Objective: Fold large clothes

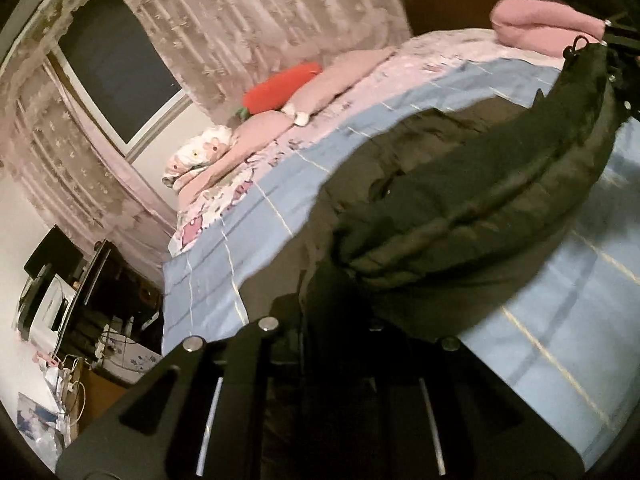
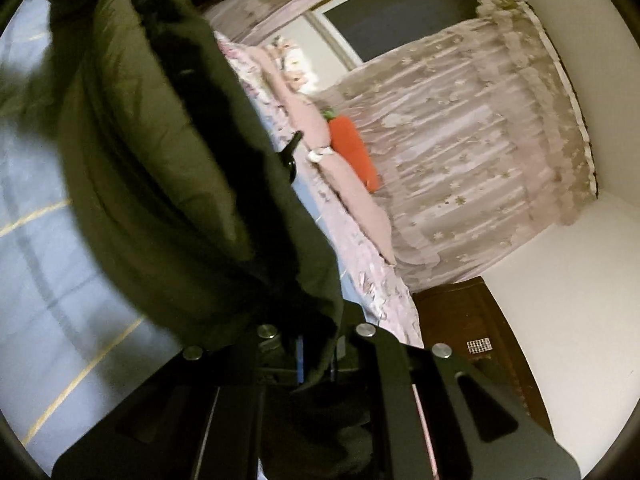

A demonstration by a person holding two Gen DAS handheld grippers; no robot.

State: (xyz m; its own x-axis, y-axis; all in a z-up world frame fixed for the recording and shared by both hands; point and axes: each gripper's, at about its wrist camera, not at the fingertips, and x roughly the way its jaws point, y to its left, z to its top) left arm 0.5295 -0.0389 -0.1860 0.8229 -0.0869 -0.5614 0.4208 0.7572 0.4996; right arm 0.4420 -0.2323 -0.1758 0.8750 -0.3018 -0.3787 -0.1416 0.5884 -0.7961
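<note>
A dark olive padded coat hangs stretched above a blue checked bedsheet. My left gripper is shut on one end of the coat; its fingertips are buried in the fabric. The right gripper shows at the top right of the left wrist view, holding the coat's far end. In the right wrist view the coat fills the left and middle, and my right gripper is shut on its edge. The blue sheet lies below it.
Pink pillows and a red carrot plush lie along the bed by a lace curtain. A pink cushion sits at the head. A dark wooden nightstand stands by the wall. A cluttered desk is beyond the bed's foot.
</note>
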